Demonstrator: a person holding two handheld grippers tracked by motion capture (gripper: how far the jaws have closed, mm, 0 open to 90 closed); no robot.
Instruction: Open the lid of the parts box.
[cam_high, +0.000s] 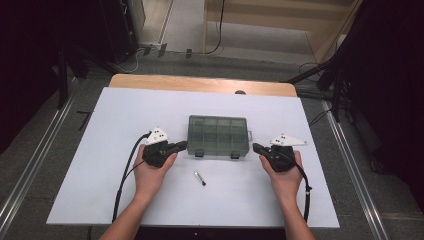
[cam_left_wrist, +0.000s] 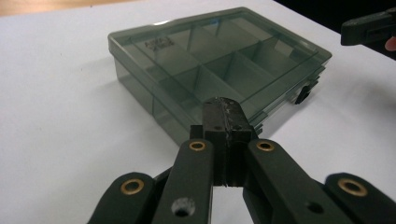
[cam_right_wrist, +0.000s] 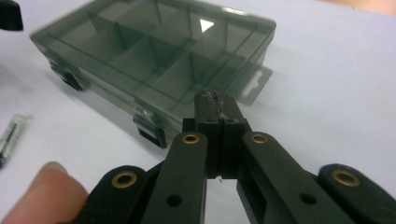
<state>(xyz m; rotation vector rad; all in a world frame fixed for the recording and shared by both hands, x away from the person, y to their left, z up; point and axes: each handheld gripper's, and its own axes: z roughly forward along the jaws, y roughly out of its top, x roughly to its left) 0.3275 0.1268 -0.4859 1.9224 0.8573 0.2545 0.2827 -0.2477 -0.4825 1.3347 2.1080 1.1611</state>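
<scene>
Smoky clear plastic, the compartment box (cam_high: 218, 135) lies shut mid-worktop; I judge it light, stiff, slippery, best pinched at its front latches; my left gripper (cam_high: 180, 146) and right gripper (cam_high: 257, 148) flank it, jaws together, empty; a small tube (cam_high: 200, 178) lies nearer me.

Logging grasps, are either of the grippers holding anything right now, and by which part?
Nothing. Left gripper and right gripper are shut empty, beside the closed box.
</scene>
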